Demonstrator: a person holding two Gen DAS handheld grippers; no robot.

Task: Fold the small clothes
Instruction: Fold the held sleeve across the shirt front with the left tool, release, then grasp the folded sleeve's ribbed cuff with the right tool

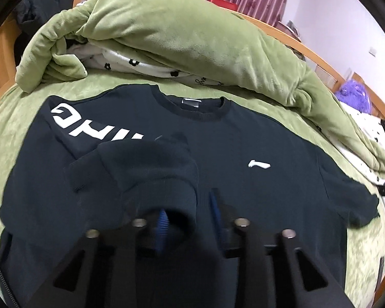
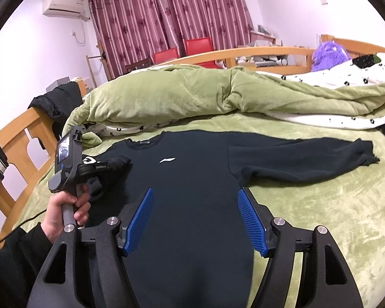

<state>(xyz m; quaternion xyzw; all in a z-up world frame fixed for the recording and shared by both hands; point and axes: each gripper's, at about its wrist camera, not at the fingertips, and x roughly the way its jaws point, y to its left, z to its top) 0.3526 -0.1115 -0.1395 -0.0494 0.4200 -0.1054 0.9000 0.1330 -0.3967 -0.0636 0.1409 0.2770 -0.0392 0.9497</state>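
Note:
A black sweatshirt [image 1: 243, 141] [image 2: 192, 169] with a small white logo lies face up on the green bed cover [image 2: 320, 218]. Its left sleeve [image 1: 146, 169], with white letters, is folded across the chest. The sleeve's cuff drapes over one finger of my left gripper [image 1: 188, 202], whose blue pads stand apart and do not pinch the cloth. In the right wrist view a hand [image 2: 61, 210] holds the left gripper [image 2: 115, 164] over that sleeve. The right sleeve [image 2: 308, 159] lies stretched out sideways. My right gripper [image 2: 195, 192] hangs open above the shirt's lower body, holding nothing.
A rolled green quilt [image 2: 192, 89] with white flowered lining lies just behind the collar. A wooden bed frame [image 2: 20, 133] runs along the left, with a dark jacket [image 2: 56, 102] draped on it. A purple plush toy [image 2: 328, 54] sits far right.

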